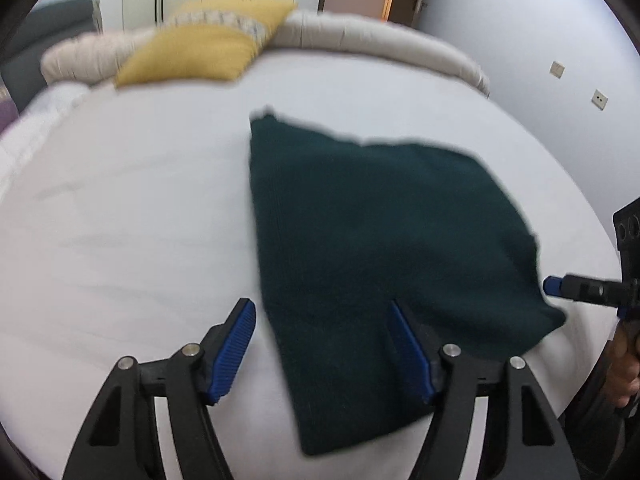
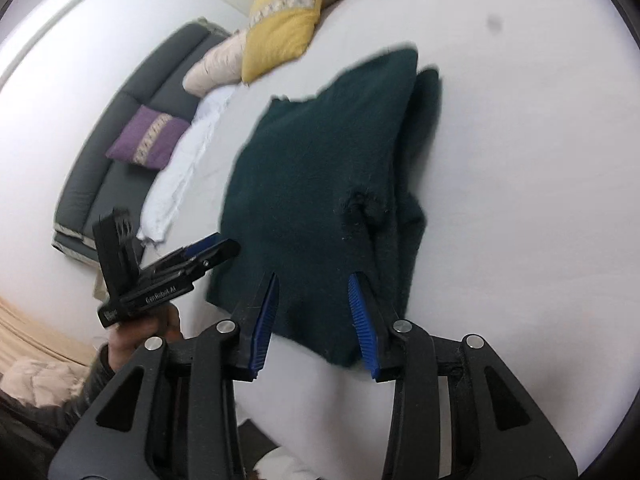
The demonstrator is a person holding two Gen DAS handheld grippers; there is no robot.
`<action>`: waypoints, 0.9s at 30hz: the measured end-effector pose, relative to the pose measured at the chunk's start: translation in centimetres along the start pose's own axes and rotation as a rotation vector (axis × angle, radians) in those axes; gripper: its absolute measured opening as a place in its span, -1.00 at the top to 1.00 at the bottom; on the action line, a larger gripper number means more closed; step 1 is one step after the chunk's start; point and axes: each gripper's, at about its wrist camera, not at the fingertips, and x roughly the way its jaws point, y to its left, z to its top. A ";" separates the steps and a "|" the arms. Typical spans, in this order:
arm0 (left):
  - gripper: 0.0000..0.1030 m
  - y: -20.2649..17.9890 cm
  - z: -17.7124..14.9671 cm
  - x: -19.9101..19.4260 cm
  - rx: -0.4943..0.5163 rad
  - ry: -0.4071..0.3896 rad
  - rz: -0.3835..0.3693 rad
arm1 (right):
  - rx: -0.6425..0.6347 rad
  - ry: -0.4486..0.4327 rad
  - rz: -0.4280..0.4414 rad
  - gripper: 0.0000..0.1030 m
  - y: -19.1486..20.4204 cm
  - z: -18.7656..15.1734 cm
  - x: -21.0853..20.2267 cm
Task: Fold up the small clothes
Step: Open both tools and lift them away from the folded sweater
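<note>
A dark green knitted garment point(image 1: 380, 240) lies folded on the white bed point(image 1: 132, 208). My left gripper point(image 1: 322, 308) is open above its near edge, with nothing between the blue pads. The right gripper point(image 1: 554, 286) shows at the garment's right corner in the left wrist view. In the right wrist view the garment point(image 2: 312, 184) lies ahead with a folded layer along its right side. My right gripper point(image 2: 314, 286) is open over its near end and holds nothing. The left gripper point(image 2: 212, 246) shows at the left, beside the garment's edge.
A yellow cushion point(image 1: 200, 46) and a beige bolster point(image 1: 368, 38) lie at the bed's head. A grey sofa point(image 2: 120, 140) with a purple cushion point(image 2: 146, 142) stands beside the bed. A wall point(image 1: 540, 40) runs along the right.
</note>
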 end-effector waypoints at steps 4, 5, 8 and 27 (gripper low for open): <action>-0.54 -0.5 0.6 -4.7 0.011 -0.148 0.059 | -0.002 -0.123 -0.012 0.15 1.0 0.4 -5.1; -0.67 -0.7 0.6 -6.0 0.005 -0.193 0.067 | -0.012 -0.161 -0.037 0.11 1.7 0.5 -6.5; -1.00 -1.7 0.4 -9.4 0.008 -0.310 0.109 | -0.086 -0.272 -0.153 0.00 4.3 0.7 -9.8; -1.00 -4.1 0.9 -12.6 -0.099 -0.209 0.150 | -0.350 -0.575 -0.624 -0.99 19.7 -2.5 -17.4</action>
